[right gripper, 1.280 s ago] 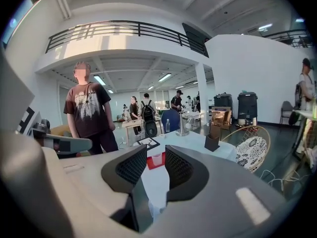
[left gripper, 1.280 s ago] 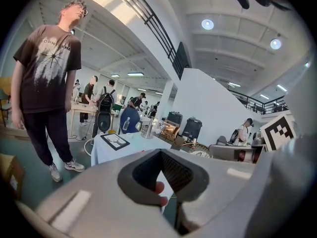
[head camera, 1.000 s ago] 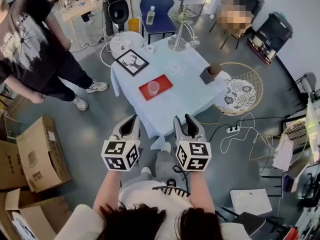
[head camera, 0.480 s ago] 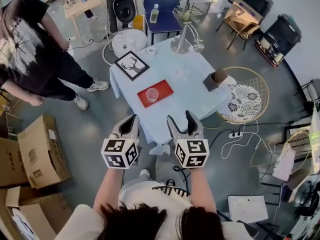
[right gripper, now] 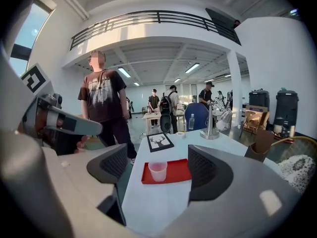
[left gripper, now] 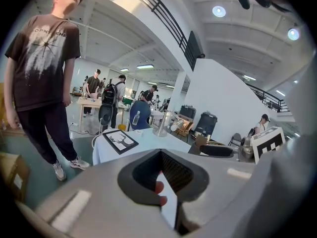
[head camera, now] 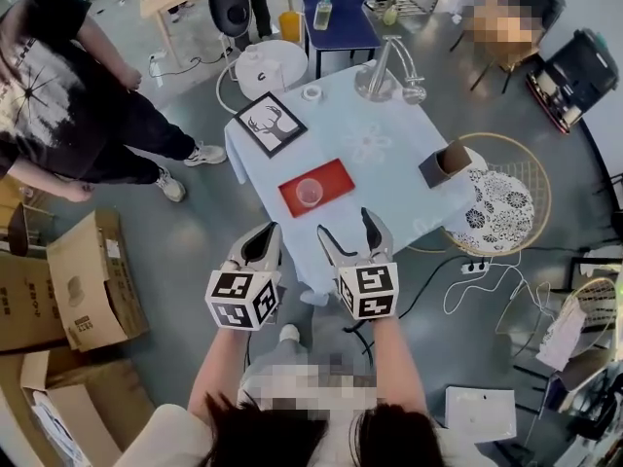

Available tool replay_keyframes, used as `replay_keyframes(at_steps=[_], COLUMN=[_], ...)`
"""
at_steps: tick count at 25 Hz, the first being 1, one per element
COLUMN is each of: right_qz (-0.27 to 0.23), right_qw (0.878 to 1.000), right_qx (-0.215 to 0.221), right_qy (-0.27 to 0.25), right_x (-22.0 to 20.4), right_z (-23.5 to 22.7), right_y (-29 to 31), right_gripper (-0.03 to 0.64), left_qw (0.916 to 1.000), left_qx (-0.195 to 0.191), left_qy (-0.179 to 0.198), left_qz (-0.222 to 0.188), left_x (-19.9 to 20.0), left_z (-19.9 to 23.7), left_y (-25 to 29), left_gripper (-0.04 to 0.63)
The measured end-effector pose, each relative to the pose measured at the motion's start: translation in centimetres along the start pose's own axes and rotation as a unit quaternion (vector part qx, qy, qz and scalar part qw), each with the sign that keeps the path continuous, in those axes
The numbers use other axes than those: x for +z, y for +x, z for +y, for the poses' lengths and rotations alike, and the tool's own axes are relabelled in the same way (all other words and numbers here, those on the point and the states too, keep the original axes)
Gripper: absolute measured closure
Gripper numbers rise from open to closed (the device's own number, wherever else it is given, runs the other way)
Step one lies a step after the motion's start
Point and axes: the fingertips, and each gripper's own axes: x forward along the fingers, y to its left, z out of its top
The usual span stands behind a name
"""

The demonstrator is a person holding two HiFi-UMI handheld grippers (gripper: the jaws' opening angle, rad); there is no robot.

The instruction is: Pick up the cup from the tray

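Upright pink cup [head camera: 310, 192] on red tray [head camera: 336, 177]

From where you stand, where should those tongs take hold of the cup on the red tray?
Best guess: grip the cup by its side wall, about halfway up, coming in level from the near edge of the table. It stands upright, mouth up, alone on the tray, so both sides are free. The right tongs are open and point at it.

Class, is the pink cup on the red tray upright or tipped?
Upright: the translucent pink plastic cup stands mouth upward on the flat red tray.
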Motion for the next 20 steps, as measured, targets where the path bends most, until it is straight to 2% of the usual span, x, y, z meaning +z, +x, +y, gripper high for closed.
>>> replay_keyframes(at_steps=[6, 11, 20], right_qz=[0.02, 0.043, 0.063], right_qw=[0.999, 0.998, 0.997], right_qx=[0.033, 0.038, 0.049], right_qy=[0.002, -0.009, -0.013], right_x=[-1.7, -3.8, -6.6], right_z=[-0.5, -0.5, -0.6], right_y=[4.1, 7.1, 11.0], right_gripper=[0.185, 0.181, 0.179], left_qw=[0.9996, 0.9988, 0.9975], left_qx=[0.02, 0.026, 0.039], left_qy=[-0.016, -0.027, -0.04], left_qz=[0.01, 0.03, 0.042], left_x=[-0.3, -1.2, -2.5], left_z=[1.5, 2.2, 4.1], left_y=[2.3, 3.8, 6.6], left_gripper=[0.595, 0.595, 0.595])
